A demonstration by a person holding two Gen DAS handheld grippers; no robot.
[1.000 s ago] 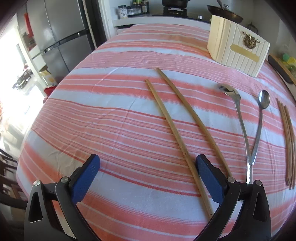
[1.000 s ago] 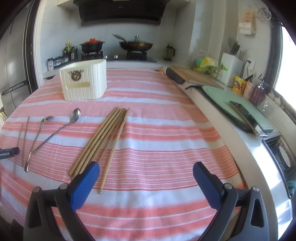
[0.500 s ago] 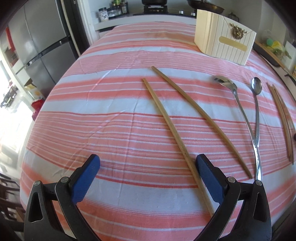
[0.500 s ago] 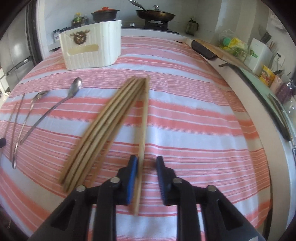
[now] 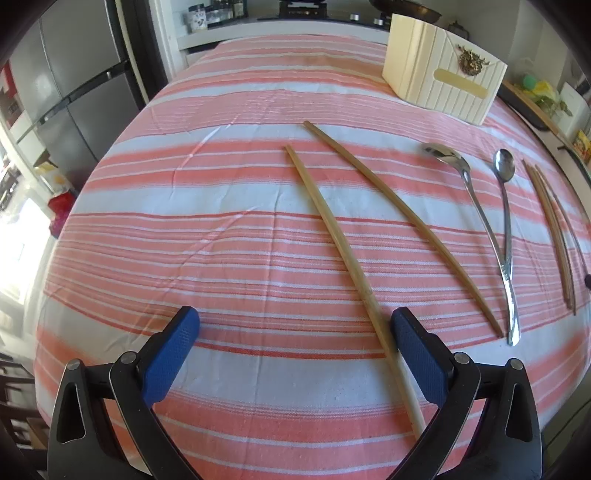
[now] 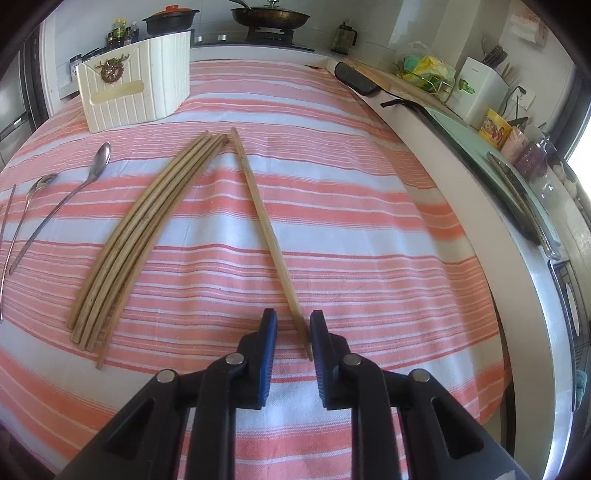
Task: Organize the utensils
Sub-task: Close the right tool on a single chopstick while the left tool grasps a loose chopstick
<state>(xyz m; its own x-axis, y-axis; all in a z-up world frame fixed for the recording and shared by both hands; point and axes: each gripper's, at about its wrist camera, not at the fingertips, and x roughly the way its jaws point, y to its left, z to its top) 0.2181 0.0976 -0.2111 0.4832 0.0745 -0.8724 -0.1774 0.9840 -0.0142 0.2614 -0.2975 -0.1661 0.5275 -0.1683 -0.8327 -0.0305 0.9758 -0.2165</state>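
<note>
Wooden chopsticks (image 6: pixel 122 240) and two spoons (image 5: pixel 480 206) all lie on the striped cloth; none are in the cream holder (image 6: pixel 135 90) at eleven o'clock. The right gripper (image 6: pixel 293 332) is opening a little, one chopstick (image 6: pixel 269 236) between its jaws. The left gripper (image 5: pixel 295 354) gapes wide, holding nothing.

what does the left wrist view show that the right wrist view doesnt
Only the left wrist view: the left gripper, jaws wide, one loose chopstick running between them near the right pad, a second loose chopstick beside it, and a grey fridge.

Only the right wrist view: the right gripper, jaws narrow and opening slightly, a single chopstick between them against the right pad, plus the pan on the stove.

Both: the striped tablecloth, cream holder, two metal spoons and the chopstick bundle.
</note>
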